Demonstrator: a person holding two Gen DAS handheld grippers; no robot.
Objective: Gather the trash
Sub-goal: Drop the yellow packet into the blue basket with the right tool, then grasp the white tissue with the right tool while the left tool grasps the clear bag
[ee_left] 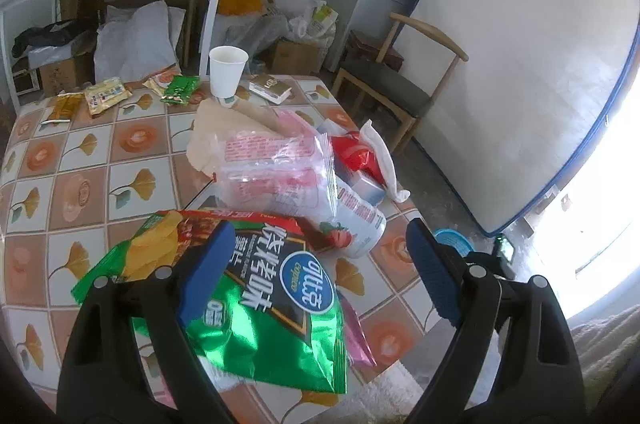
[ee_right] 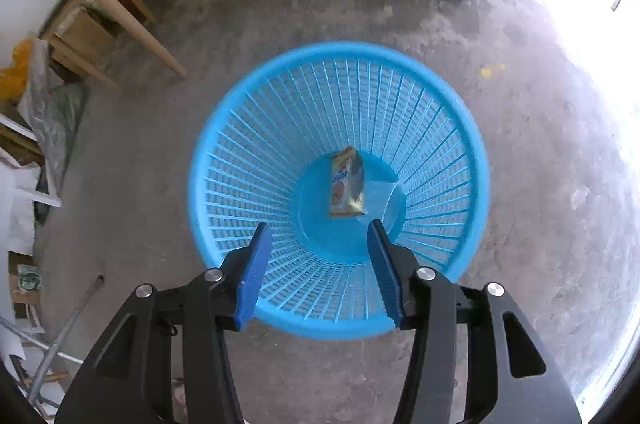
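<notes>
My left gripper (ee_left: 316,236) is open above the near edge of the tiled table (ee_left: 80,159), with nothing gripped. A green chip bag (ee_left: 256,312) lies flat under its left finger. Beyond it lie a clear plastic bag with pink print (ee_left: 276,167), a strawberry-printed white pack (ee_left: 360,224), a red wrapper (ee_left: 352,151) and a white paper cup (ee_left: 226,71). My right gripper (ee_right: 318,228) points steeply down, open and empty, over a blue slatted basket (ee_right: 440,127) on the floor. One small yellow snack wrapper (ee_right: 346,183) lies in the basket's bottom.
Several small snack packets (ee_left: 106,93) and a dark box (ee_left: 270,87) lie at the table's far edge. A wooden chair (ee_left: 396,83) and a leaning mattress (ee_left: 520,63) stand to the right. Around the basket is bare concrete floor (ee_right: 540,183), with wooden chair legs (ee_right: 132,19) at upper left.
</notes>
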